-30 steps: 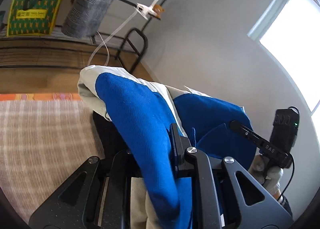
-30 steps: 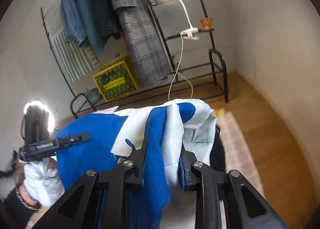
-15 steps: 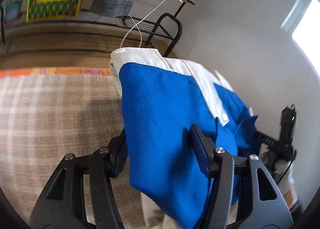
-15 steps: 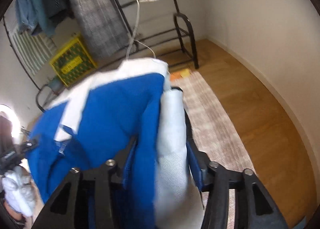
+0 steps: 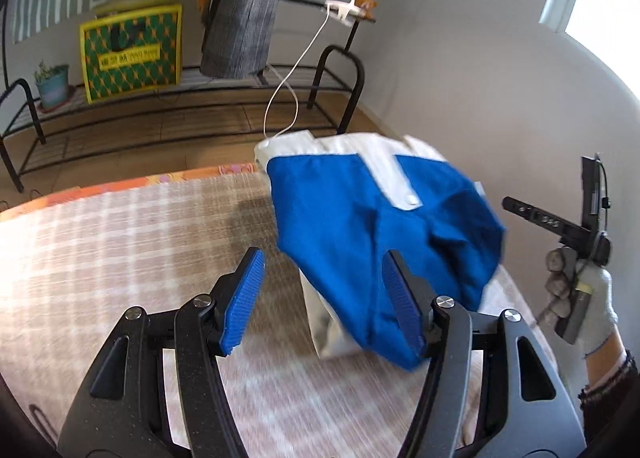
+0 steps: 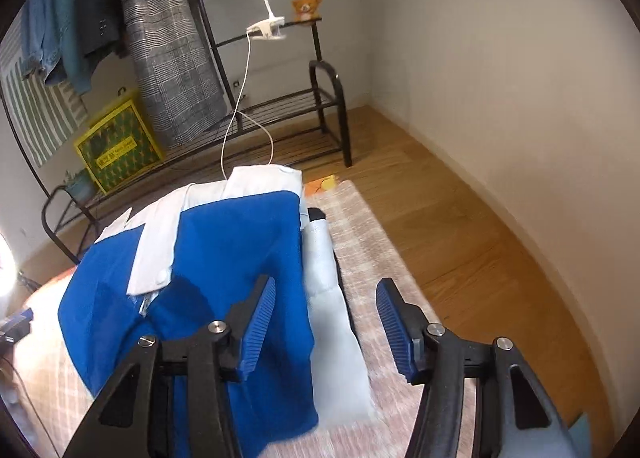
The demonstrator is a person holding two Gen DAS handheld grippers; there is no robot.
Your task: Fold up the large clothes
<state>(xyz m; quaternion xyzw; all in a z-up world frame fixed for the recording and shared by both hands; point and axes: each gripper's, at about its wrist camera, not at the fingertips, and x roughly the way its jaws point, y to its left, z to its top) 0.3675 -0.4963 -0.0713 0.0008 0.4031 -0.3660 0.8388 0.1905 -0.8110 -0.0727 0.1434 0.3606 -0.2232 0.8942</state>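
Note:
A blue and white garment (image 5: pixel 372 218) lies bunched in a folded heap on the plaid blanket (image 5: pixel 120 242); it also shows in the right wrist view (image 6: pixel 224 258). My left gripper (image 5: pixel 322 298) is open, just in front of the heap, its right finger beside the blue cloth. My right gripper (image 6: pixel 326 322) is open, with its left finger (image 6: pixel 260 322) over the blue cloth and a white sleeve (image 6: pixel 336 338) showing between the jaws. The right gripper's handle and gloved hand (image 5: pixel 576 282) show at the right of the left wrist view.
A black clothes rack (image 6: pixel 328 98) with hanging coats (image 6: pixel 168 54), a clip lamp (image 6: pixel 264 28) and its white cord stands behind the blanket. A yellow-green box (image 5: pixel 130 46) and a potted plant (image 5: pixel 52 82) sit on its shelf. Wooden floor (image 6: pixel 460 226) and white walls lie to the right.
Both grippers have opened and let go of the garment, which has dropped onto the blanket. Both have pulled back from it.

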